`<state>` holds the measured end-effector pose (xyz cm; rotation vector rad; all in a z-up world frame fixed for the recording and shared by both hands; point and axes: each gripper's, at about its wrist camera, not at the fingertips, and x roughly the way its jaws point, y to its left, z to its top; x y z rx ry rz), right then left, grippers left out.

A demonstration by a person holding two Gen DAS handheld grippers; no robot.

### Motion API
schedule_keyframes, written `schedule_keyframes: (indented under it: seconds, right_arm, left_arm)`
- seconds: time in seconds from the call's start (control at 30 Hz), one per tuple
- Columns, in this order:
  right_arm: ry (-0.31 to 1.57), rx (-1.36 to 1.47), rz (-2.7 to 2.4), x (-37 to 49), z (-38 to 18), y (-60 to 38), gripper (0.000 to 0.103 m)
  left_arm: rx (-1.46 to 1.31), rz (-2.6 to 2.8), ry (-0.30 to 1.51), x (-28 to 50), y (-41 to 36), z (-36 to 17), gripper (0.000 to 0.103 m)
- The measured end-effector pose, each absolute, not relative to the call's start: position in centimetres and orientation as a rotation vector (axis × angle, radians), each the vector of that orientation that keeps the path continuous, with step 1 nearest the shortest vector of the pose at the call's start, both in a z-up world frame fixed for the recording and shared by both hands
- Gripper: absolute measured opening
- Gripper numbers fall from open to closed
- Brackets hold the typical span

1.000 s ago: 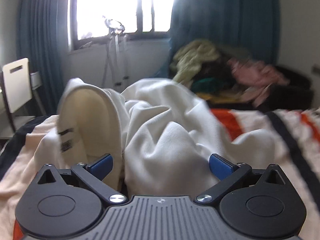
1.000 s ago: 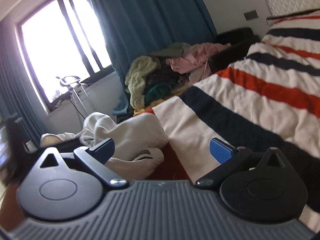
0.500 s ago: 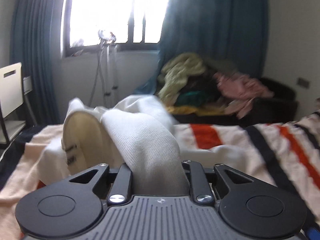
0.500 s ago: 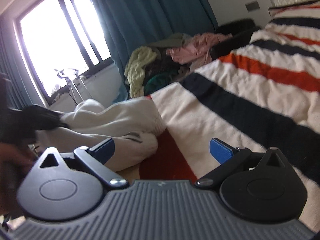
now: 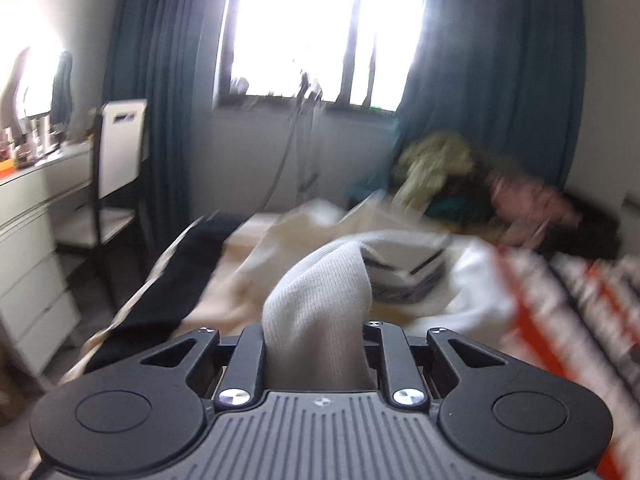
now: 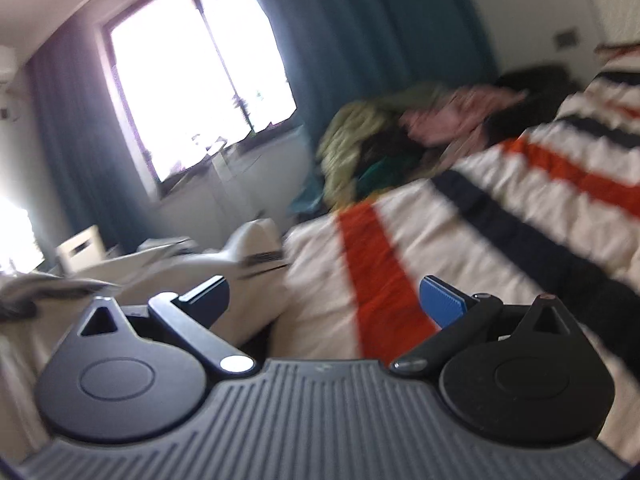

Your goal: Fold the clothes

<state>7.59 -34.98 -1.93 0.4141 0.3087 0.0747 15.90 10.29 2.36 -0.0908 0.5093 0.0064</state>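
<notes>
Now, near to far
Left gripper [image 5: 316,344]: clamped on a bunch of the cream garment [image 5: 320,300]; its jaws are opening slightly, cloth between them.
Right gripper [image 6: 324,304]: jaws wide apart, holding nothing, just beside the garment's edge.
Garment: heaped on the striped bed [image 6: 520,208], one end lifted.
Pile [image 5: 440,168]: unfolded clothes beyond, under the curtain.
Risk: a loosening pinch may let the cloth slip; one-handed pulling could drag it into a worse tangle.

One white garment [image 5: 316,304], one striped bedspread [image 6: 500,216], one chair [image 5: 120,152], two curtains [image 5: 492,80].
</notes>
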Motion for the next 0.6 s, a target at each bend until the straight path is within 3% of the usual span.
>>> schedule_keyframes:
  seconds: [0.17, 0.23, 0.37, 0.4, 0.6]
  right_arm:
    - [0.466, 0.322, 0.246, 6.3, -2.7, -31.4, 0.103]
    - [0.508, 0.316, 0.307, 5.7, -3.0, -30.3, 0.103]
    - [0.564, 0.412, 0.41, 5.7, -3.7, -29.4, 0.103]
    - [0.574, 0.442, 0.427, 5.8, -4.0, -29.3, 0.102]
    - [0.638, 0.461, 0.473, 7.4, -5.6, -27.5, 0.081]
  left_arm:
    - [-0.219, 0.028, 0.551, 12.9, 14.2, 0.6, 0.038]
    - [-0.252, 0.007, 0.542, 11.1, 14.5, 0.8, 0.04]
    - [-0.26, 0.038, 0.512, 8.1, 13.3, 1.3, 0.068]
    - [-0.28, 0.034, 0.503, 7.1, 12.9, 1.4, 0.069]
    - [-0.42, -0.005, 0.567, 1.9, 11.8, -0.5, 0.079]
